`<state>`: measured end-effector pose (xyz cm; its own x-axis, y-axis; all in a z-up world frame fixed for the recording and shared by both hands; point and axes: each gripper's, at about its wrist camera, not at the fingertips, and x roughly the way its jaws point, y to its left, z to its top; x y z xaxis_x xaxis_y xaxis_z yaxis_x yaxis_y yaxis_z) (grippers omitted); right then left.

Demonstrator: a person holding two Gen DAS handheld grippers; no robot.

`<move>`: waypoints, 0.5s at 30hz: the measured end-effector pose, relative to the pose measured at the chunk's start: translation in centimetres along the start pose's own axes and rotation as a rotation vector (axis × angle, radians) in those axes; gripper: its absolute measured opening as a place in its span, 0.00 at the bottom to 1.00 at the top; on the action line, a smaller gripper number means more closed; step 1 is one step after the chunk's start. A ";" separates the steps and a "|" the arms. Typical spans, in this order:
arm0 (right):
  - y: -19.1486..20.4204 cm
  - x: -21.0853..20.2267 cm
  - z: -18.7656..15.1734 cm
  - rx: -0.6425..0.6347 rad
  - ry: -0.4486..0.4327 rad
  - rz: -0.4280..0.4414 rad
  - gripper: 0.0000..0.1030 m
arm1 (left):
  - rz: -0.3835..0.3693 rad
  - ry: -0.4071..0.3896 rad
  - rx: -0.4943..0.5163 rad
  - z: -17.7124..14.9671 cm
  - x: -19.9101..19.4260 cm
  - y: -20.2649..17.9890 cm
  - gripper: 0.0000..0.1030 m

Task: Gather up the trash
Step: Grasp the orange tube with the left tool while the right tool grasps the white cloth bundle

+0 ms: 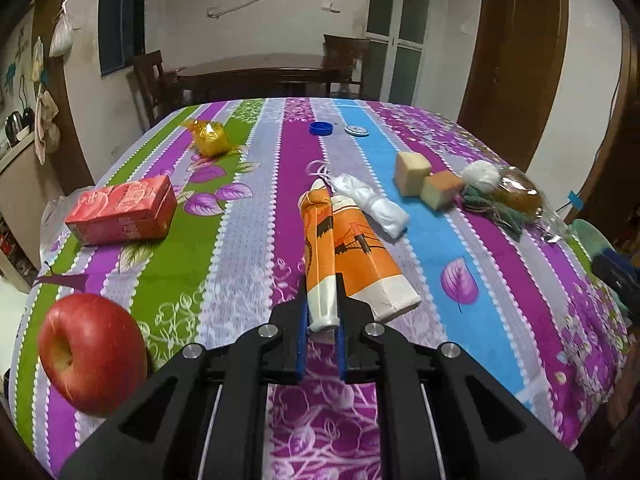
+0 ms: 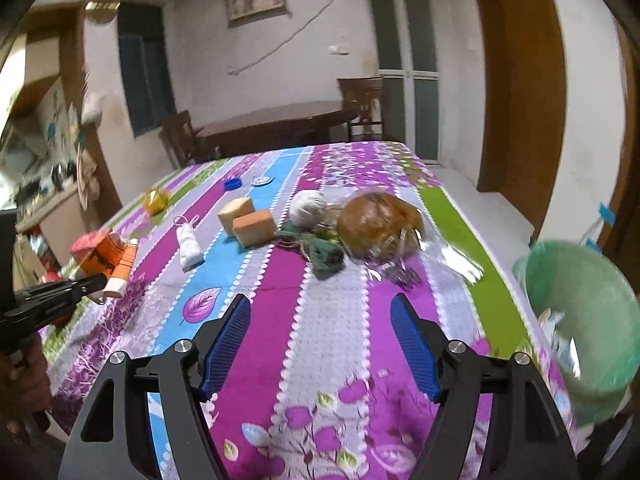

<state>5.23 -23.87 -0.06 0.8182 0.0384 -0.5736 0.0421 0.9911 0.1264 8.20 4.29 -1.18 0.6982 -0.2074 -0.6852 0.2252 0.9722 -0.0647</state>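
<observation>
My left gripper [image 1: 323, 304] is shut on the near end of a crushed orange and white carton [image 1: 348, 256], which lies on the striped tablecloth [image 1: 224, 264]. The right wrist view shows that carton [image 2: 110, 260] at the far left, held by the left gripper [image 2: 96, 282]. My right gripper [image 2: 320, 312] is open and empty above the cloth. A green bin [image 2: 580, 312] stands off the table's right edge with some trash inside. A white crumpled tissue [image 1: 372, 204] lies just beyond the carton.
On the table: a red apple [image 1: 92, 354], a red juice box [image 1: 124, 210], a yellow wrapper [image 1: 210, 138], a blue cap [image 1: 321, 128], a round lid [image 1: 357, 131], two sponge cubes [image 1: 426, 184], yarn and wrapped bread [image 2: 380, 224]. A dark dining table [image 1: 256, 74] stands behind.
</observation>
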 end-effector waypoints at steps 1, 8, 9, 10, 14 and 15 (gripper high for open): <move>0.4 0.2 0.3 -0.014 0.002 0.000 0.72 | -0.005 0.001 0.000 -0.2 0.0 0.1 0.09; 3.7 3.4 2.4 -0.124 0.063 0.061 0.62 | -0.049 0.028 -0.009 -1.5 0.6 0.8 0.09; 4.4 4.1 2.7 -0.140 0.080 0.085 0.59 | -0.058 0.028 -0.014 -1.5 0.6 0.9 0.09; 5.2 4.7 3.0 -0.159 0.095 0.105 0.57 | -0.069 0.019 -0.020 -1.5 0.5 1.0 0.09; 9.5 7.8 3.9 -0.275 0.163 0.205 0.51 | -0.079 0.014 -0.027 -1.5 0.8 1.2 0.09; 11.0 8.8 4.3 -0.316 0.178 0.228 0.51 | -0.078 0.014 -0.027 -1.5 0.8 1.3 0.09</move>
<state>15.36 -13.21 -0.25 0.6736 0.2552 -0.6936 -0.3286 0.9440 0.0282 8.05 5.50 -2.88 0.6699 -0.2809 -0.6873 0.2597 0.9559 -0.1375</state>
